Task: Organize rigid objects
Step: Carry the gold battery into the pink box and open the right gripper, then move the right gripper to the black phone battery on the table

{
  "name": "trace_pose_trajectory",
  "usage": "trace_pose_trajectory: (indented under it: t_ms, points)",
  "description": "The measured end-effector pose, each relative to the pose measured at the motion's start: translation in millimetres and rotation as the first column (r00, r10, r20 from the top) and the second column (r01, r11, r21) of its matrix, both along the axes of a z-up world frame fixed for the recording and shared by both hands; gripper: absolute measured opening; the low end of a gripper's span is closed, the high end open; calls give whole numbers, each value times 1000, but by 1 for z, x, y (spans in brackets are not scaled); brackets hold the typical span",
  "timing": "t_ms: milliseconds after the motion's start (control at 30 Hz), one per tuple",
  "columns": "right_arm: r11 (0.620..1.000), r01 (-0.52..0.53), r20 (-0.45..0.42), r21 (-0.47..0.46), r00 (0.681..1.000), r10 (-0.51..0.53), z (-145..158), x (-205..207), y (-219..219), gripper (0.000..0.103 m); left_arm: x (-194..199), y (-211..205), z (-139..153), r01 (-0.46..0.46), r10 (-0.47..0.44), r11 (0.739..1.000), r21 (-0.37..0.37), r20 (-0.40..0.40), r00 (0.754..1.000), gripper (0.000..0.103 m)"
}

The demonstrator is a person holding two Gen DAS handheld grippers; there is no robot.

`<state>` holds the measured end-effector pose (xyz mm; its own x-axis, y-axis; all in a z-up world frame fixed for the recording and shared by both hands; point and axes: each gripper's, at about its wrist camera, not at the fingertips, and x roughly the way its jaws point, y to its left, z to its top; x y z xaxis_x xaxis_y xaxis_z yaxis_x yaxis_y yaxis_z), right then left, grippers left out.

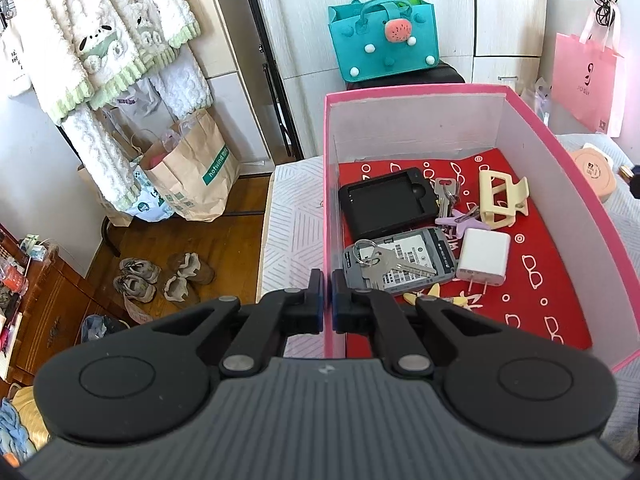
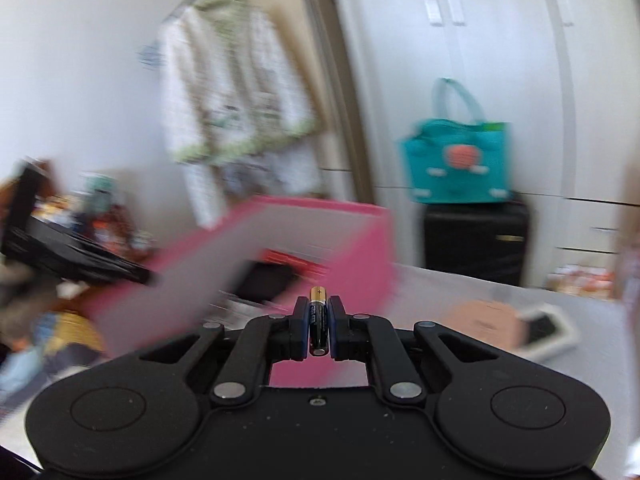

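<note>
Pink box [image 1: 568, 152], left wrist view: its left wall runs straight ahead of the left gripper [image 1: 327, 292], whose jaws are nearly together and appear to pinch that wall's rim between the pads. Inside the box, on a red liner [image 1: 540, 248] printed with white glasses, just right of the fingertips lies a grey phone [image 1: 416, 256] with a key on a ring [image 1: 380, 262] across it; beyond these, a black case [image 1: 386, 204]; further right, a key bunch [image 1: 445, 196], a purple clip [image 1: 464, 218], a cream hair claw [image 1: 502, 200] and a white charger [image 1: 482, 260]. A yellow clip [image 1: 420, 296] shows partly behind the right finger. A teal bag [image 1: 384, 40] stands well beyond the box. Right wrist view, motion-blurred: the right gripper [image 2: 319, 328] has its jaws drawn narrow around a battery [image 2: 319, 320], which lies along the fingers with its gold plus end pointing forward past the tips. The box [image 2: 348, 248] is ahead and to the left of this gripper; the bag [image 2: 456, 160] is far ahead to the right.
</note>
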<state>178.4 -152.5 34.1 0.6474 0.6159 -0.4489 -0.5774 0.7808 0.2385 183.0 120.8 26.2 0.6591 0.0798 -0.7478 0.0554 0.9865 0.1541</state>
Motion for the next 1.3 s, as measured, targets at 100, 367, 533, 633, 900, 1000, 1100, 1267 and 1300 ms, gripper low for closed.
trace_pose_trajectory:
  t_ms: [100,367,533,633,900,1000,1100,1267,1300]
  points:
    - [992,-120,-49,23,991,121,5,5,31,12,0,1,-1,-2,1,1000,-5,-5,1000,3]
    - [967,-252,-262,-17,935,239,-19,26,93,11,0,3,-1,-25,24,999,-33,-5,1000,3]
    - [957,-262,-226,-128,947,229,-17,26,100,11,-1,4,-1,-26,26,999,-33,-1,1000,3]
    - [942,-278,-204,-187,949,239,-12,26,100,12,-1,4,-2,-28,28,999,-37,-1,1000,3]
    - [974,-134,-52,-183,991,126,17,15,58,16,-1,6,-1,-33,34,998,-48,2,999,4]
    - [982,-58,-21,-179,998,55,23,17,35,17,-1,7,-1,-37,37,998,-56,4,999,4]
    - [987,3,-31,-163,999,-8,20,24,11,18,-1,7,-1,-37,38,998,-54,5,999,4]
    - [975,128,-64,-182,988,-141,2,39,-28,24,-1,7,-1,-44,45,997,-60,12,999,4]
    - [972,140,-73,-187,985,-156,-4,42,-32,25,-1,6,-1,-45,46,997,-60,13,999,4]
